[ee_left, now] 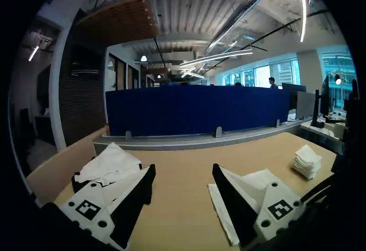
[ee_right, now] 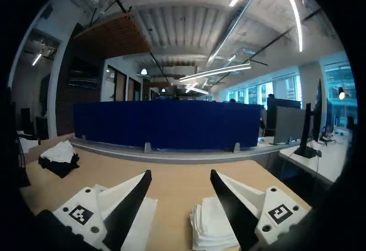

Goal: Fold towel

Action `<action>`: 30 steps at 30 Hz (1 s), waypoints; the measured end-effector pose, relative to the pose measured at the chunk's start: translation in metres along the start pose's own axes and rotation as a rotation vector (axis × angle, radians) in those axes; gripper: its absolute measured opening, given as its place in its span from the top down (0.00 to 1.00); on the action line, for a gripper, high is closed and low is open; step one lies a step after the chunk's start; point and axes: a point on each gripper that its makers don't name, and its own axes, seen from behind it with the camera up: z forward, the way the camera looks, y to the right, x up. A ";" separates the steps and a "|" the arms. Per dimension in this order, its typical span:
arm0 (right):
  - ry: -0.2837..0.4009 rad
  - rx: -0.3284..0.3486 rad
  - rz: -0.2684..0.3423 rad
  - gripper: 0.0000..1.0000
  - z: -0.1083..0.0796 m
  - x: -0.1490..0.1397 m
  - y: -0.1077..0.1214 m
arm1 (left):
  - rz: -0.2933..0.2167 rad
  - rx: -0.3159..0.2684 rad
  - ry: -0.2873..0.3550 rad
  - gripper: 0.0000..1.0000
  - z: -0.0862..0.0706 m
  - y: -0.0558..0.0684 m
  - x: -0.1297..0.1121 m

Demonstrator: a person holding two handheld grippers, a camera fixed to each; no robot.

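Left gripper view: towel stack (ee_left: 306,160) near desk (ee_left: 183,182) edge.

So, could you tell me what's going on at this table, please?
A person holds two grippers low over the table for towel folding. Both are open and hold nothing. The left gripper points between a loose pile of towels and a flat towel. The right gripper points between that towel and a folded stack.
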 end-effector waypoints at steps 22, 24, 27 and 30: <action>-0.208 0.175 -0.098 0.00 -0.021 0.005 -0.032 | 0.081 -0.216 -0.178 0.08 -0.010 0.041 0.000; -0.246 0.216 -0.110 0.00 -0.025 0.000 -0.039 | 0.100 -0.252 -0.203 0.08 -0.013 0.048 -0.004; -0.329 0.293 -0.134 0.00 -0.034 -0.013 -0.052 | 0.132 -0.323 -0.255 0.08 -0.019 0.062 -0.017; -0.407 0.373 -0.161 0.00 -0.044 -0.026 -0.064 | 0.171 -0.386 -0.309 0.08 -0.027 0.072 -0.031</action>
